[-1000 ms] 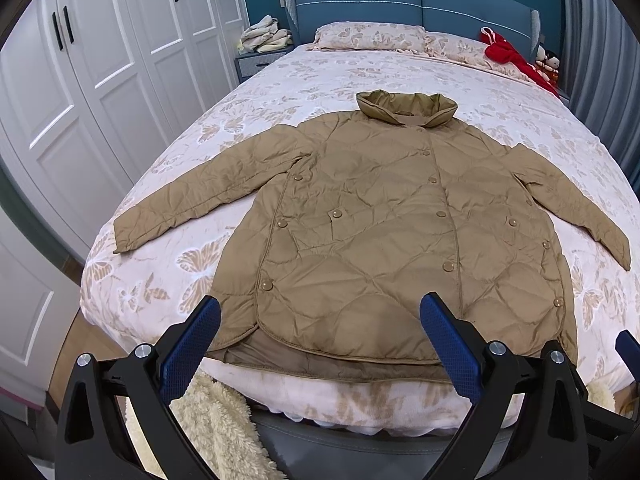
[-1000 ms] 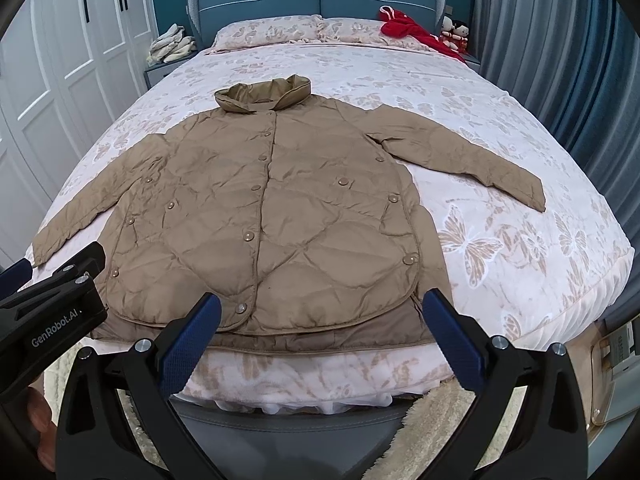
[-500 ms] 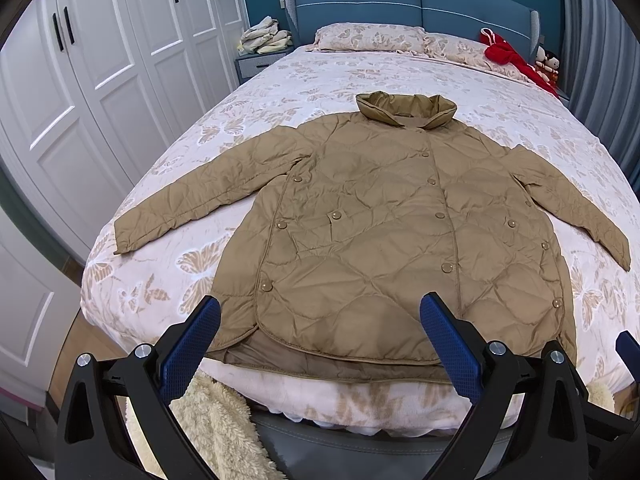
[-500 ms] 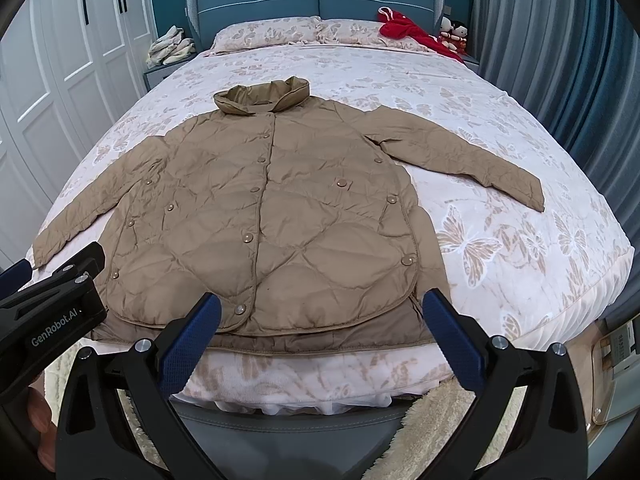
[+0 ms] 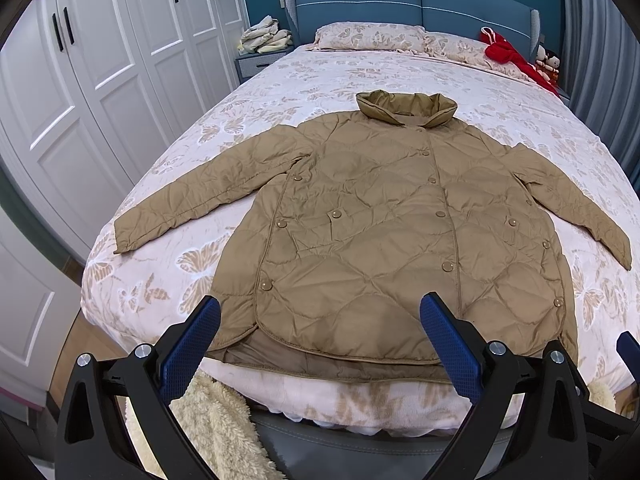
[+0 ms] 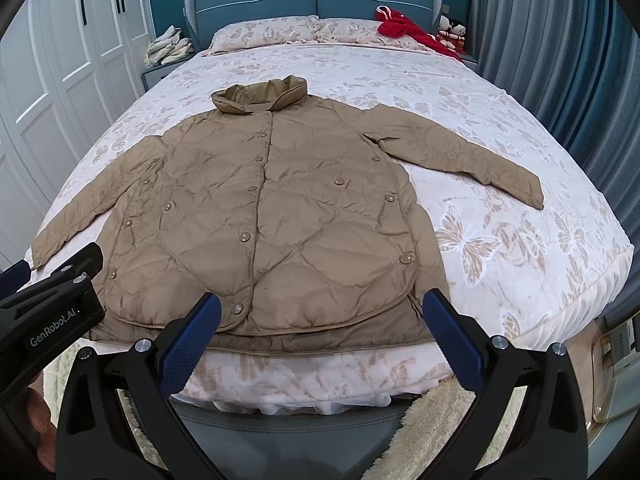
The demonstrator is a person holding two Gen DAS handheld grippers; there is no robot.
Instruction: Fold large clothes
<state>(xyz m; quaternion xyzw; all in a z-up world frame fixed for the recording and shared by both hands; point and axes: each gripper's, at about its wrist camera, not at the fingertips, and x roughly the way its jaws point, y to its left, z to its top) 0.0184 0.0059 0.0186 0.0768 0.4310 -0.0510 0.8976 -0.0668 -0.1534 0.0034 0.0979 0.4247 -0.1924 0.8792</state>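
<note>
Jacket: tan quilted jacket [image 5: 384, 240] lies flat and buttoned on the bed [image 5: 280, 92], collar toward the headboard, both sleeves spread out to the sides; hem at the near edge of the bed
Left tongs [image 5: 320, 340]: released, blue pads wide apart, hovering over the hem, grasping nothing
Right tongs [image 6: 322, 338]: released, pads wide apart above the hem near the foot of the bed; empty
Surroundings: white wardrobe [image 5: 100, 80] beside the bed; red garment [image 6: 416, 32] by the pillows; fluffy cream rug [image 5: 212, 424] on the floor
</note>
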